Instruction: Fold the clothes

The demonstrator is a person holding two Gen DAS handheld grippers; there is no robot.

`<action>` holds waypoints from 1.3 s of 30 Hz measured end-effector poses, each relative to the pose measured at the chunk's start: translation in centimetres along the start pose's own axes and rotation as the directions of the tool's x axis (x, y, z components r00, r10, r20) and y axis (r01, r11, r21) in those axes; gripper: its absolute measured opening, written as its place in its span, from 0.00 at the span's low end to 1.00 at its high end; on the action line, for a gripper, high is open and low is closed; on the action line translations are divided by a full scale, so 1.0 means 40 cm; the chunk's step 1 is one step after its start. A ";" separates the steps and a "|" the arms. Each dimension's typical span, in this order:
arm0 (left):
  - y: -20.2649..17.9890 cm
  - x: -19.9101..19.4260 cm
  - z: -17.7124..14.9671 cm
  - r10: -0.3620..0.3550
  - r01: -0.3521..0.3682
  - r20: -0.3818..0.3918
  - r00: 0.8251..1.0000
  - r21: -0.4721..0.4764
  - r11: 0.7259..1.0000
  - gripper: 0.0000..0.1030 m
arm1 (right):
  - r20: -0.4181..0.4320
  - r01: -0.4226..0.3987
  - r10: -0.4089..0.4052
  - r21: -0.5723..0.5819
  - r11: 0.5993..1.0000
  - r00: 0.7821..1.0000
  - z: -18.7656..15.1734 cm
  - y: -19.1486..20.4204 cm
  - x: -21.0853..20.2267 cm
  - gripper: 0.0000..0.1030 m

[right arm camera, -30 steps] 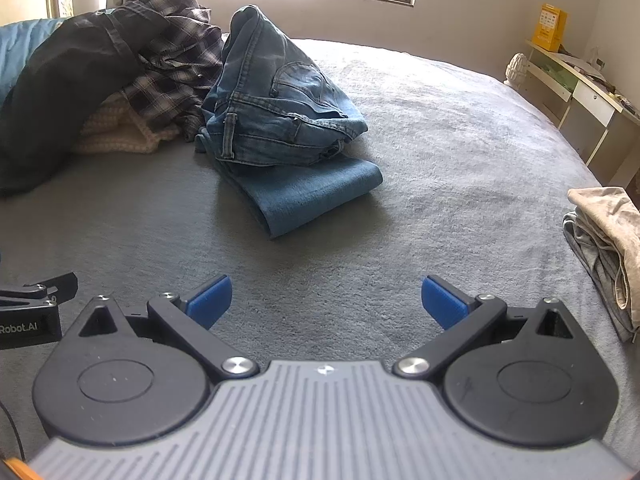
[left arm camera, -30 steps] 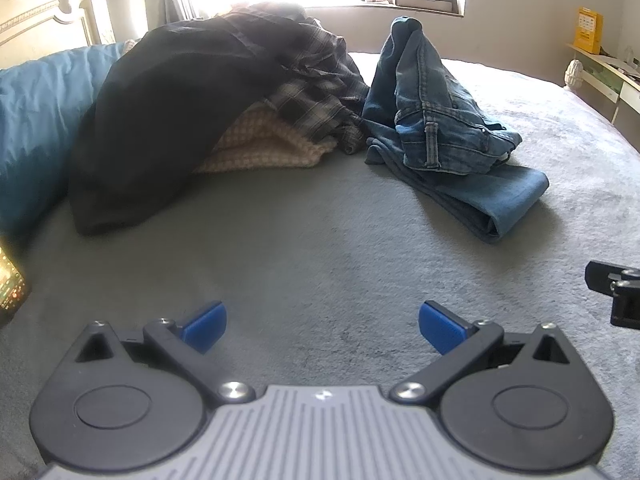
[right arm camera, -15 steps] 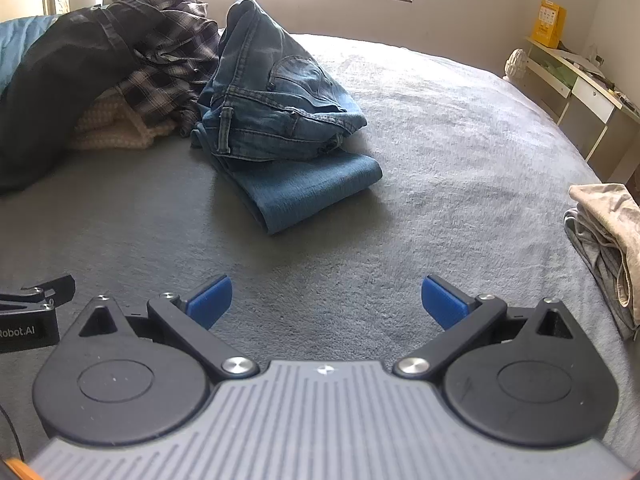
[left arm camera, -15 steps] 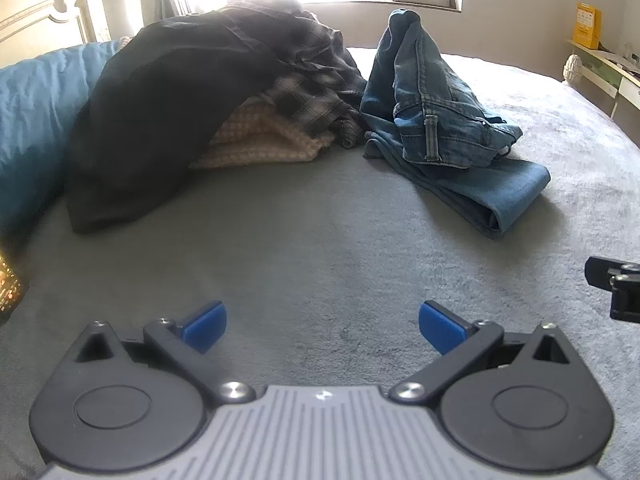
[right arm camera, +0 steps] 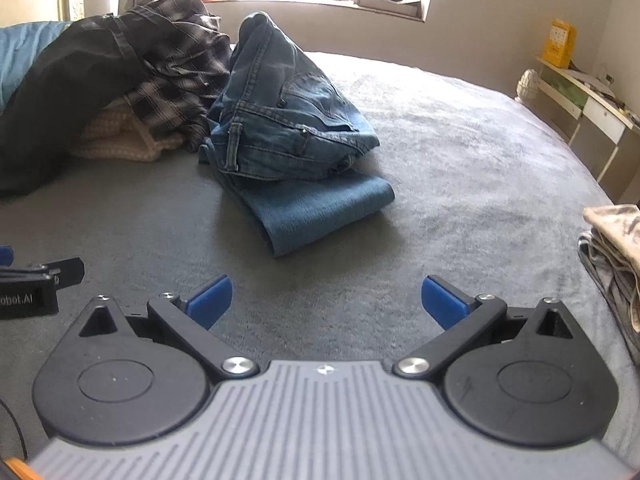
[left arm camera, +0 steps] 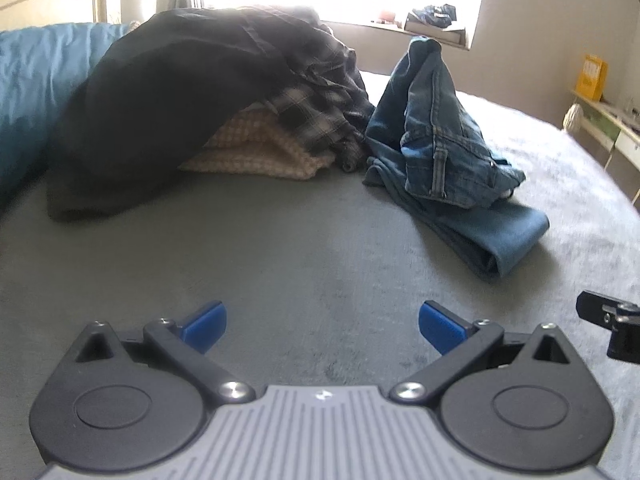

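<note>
Left hand-held gripper: jaws spread wide apart, nothing between the blue fingertips; it is held low over bare bed cover.
Right hand-held gripper: jaws likewise wide apart and empty, blue fingertips over bare bed cover; its black edge also shows at the right border of the left wrist view.
Bed: covered by a grey plush cover, which carries all the clothes.
Jeans: blue denim, crumpled in a heap with the waistband and belt loops on top; one folded leg end lies flat on the cover, pointing toward the right hand-held gripper. The heap lies ahead of both hand-held grippers, apart from them.
Clothes pile: to the left of the jeans and touching them at the plaid edge.
Black garment: draped over the top and left side of the pile.
Plaid shirt: dark check, bunched between the black garment and the jeans.
Cream knit: lies at the bottom of the pile, partly covered by the other two.
Blue pillow: at the head of the bed, behind the pile.
Folded garments: beige and grey stack at the right edge of the bed, well apart from the jeans.
Window sill: behind the bed, strongly backlit; items on it cannot be told.
</note>
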State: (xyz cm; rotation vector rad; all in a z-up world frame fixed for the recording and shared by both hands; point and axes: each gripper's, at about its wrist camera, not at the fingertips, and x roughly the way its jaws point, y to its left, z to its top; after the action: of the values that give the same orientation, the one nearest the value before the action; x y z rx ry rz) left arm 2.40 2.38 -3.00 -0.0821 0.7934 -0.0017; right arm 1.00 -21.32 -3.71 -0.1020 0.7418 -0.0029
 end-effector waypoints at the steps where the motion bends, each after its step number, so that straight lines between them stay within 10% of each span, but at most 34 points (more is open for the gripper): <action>1: 0.002 0.008 0.001 -0.006 0.006 0.008 1.000 0.000 1.000 1.00 | 0.015 -0.010 0.010 -0.010 1.000 1.000 0.001 -0.001 0.003 0.99; 9: -0.005 0.082 0.032 -0.018 0.008 0.115 0.993 0.080 0.997 1.00 | 0.205 -0.088 0.142 -0.251 0.964 0.968 0.042 0.006 0.060 0.99; 19: -0.023 0.180 0.086 0.016 -0.041 0.204 0.979 0.118 0.992 0.94 | 0.298 0.006 0.211 -0.591 0.807 0.931 0.119 0.101 0.292 0.96; 27: -0.043 0.259 0.092 -0.008 -0.017 0.163 0.987 0.154 0.988 0.59 | 0.272 0.099 0.139 -0.704 0.703 0.952 0.083 0.181 0.436 0.91; 33: -0.068 0.294 0.093 -0.046 0.011 0.179 0.983 0.191 0.982 0.49 | 0.324 0.089 0.163 -0.640 0.763 0.932 0.122 0.136 0.375 0.47; 39: -0.130 0.300 0.115 -0.107 0.032 0.249 0.963 0.288 0.957 0.57 | 0.374 0.095 0.161 -0.580 0.809 0.913 0.178 0.095 0.322 0.29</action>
State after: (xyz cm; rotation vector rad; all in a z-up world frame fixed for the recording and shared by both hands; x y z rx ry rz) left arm 14.25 -2.85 -7.95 0.1580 0.5178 -0.1685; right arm 15.18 -17.40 -7.53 -0.6717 0.2968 0.2821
